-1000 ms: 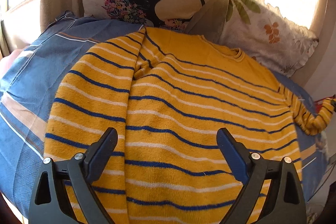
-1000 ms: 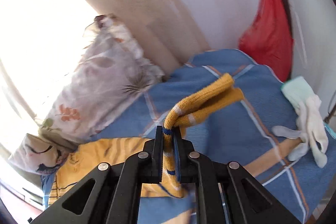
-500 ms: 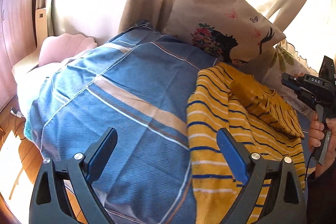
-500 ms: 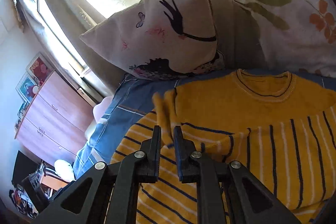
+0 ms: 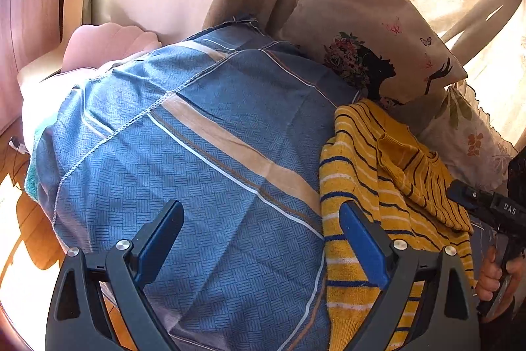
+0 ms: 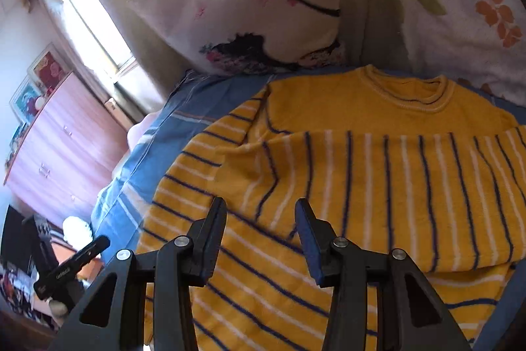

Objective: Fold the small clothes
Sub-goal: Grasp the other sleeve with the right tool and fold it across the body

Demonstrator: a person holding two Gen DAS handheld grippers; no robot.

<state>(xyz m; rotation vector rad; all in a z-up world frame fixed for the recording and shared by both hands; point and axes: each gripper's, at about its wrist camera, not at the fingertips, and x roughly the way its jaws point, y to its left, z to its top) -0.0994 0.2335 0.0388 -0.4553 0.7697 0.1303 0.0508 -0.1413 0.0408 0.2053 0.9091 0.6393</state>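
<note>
A small yellow sweater (image 6: 345, 173) with navy and white stripes lies flat on the blue bedspread (image 5: 203, 160). Both sleeves are folded in across its body. In the left wrist view the sweater (image 5: 368, 186) lies at the right. My left gripper (image 5: 261, 227) is open and empty, above the bedspread to the left of the sweater. My right gripper (image 6: 261, 221) is open and empty just above the folded sleeve. It also shows in the left wrist view (image 5: 486, 209), held by a hand at the right edge.
Two pillows (image 6: 263, 9) (image 6: 443, 5) lean against the curtain behind the sweater's collar. A pink chair (image 5: 98, 45) and a wooden dresser (image 6: 62, 147) stand beyond the bed's left side. Wooden floor (image 5: 19, 229) shows past the bed edge.
My right gripper carried the right sleeve across the sweater, laid it on the body and opened. My left gripper swung left, off the sweater and over the bedspread.
</note>
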